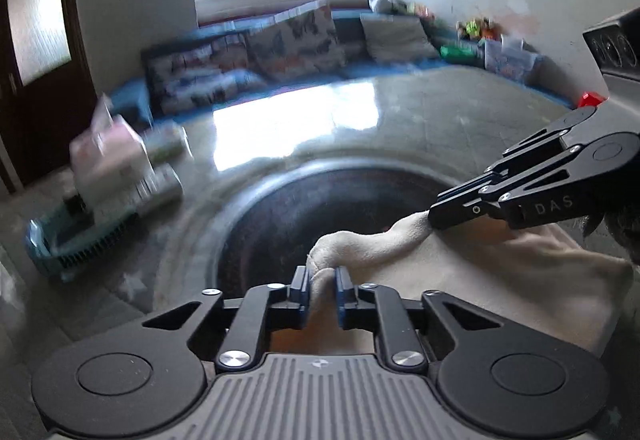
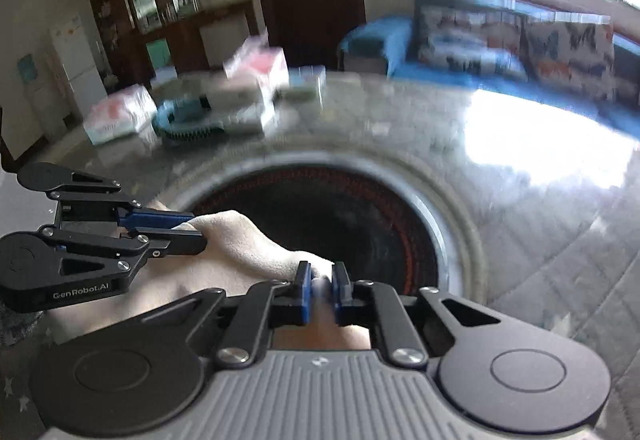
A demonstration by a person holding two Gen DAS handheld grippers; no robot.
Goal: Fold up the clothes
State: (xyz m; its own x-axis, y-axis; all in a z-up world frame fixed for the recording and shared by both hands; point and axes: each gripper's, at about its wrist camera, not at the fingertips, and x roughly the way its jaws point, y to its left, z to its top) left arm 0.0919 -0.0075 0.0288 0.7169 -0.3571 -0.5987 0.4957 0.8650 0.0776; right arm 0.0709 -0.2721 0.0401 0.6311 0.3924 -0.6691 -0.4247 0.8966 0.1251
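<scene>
We note the left tool (image 1: 323, 280) clamped on the left corner of the cream garment (image 1: 480, 264). The cloth hangs between both tools above the worktop (image 1: 360, 127), near its dark round inset (image 2: 352, 215). The right tool (image 2: 321, 278) is clamped on the right corner.

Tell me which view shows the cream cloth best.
The left wrist view: there the cream cloth spreads wide, with the left gripper and the right gripper each pinching an edge. The right wrist view shows only a smaller bunched part of it, largely hidden behind both grippers.
</scene>
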